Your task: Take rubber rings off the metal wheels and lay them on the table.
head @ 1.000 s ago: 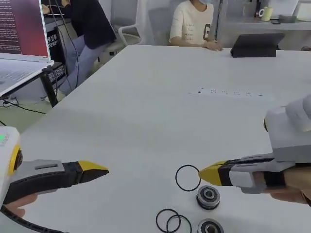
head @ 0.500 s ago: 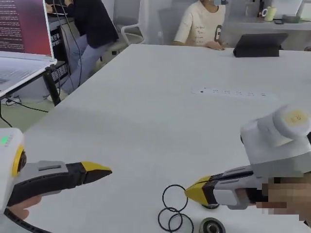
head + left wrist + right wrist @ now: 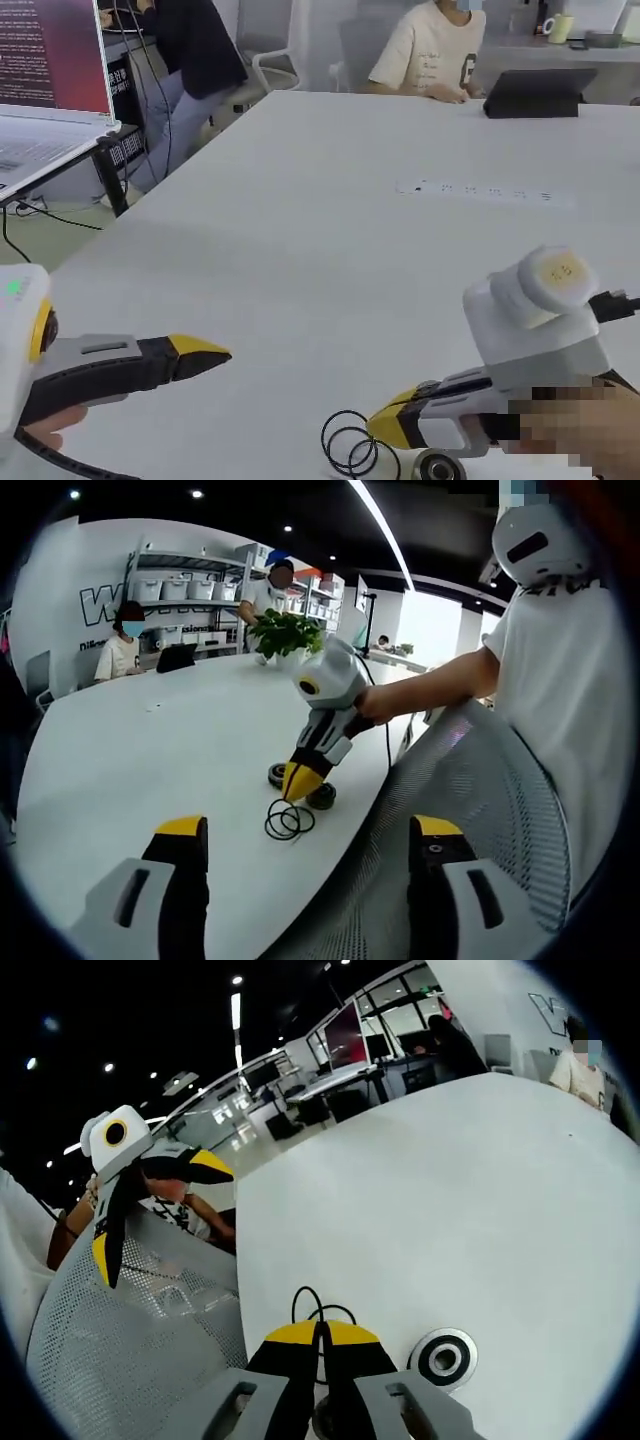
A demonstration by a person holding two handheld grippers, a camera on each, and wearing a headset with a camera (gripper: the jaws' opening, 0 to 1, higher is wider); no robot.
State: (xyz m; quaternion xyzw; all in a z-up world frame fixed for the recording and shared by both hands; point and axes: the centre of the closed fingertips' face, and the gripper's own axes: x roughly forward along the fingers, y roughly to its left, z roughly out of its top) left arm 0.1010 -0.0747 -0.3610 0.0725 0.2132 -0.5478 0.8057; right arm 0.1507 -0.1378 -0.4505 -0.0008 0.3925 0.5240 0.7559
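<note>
Near the front edge of the white table (image 3: 330,230), my right gripper (image 3: 385,425) is shut on a black rubber ring (image 3: 343,430). That ring overlaps two more rings (image 3: 362,457) lying flat. A metal wheel (image 3: 440,467) lies just under the gripper. In the right gripper view the shut jaws (image 3: 322,1332) pinch the ring (image 3: 305,1303), with a wheel (image 3: 445,1357) to their right. My left gripper (image 3: 200,352) hovers open and empty to the left. In its own view the open left gripper (image 3: 308,830) faces the rings (image 3: 288,820) and two wheels (image 3: 322,797).
A white power strip (image 3: 485,190) lies mid-table and a dark tablet stand (image 3: 530,92) at the far end, where a person sits. A laptop (image 3: 40,100) stands on a side stand at the left. A grey mesh chair (image 3: 470,810) is at the table's near edge.
My right gripper has carried its ring left and toward me, down beside the two lying rings. The left gripper has stayed put. The head camera has shifted a little.
</note>
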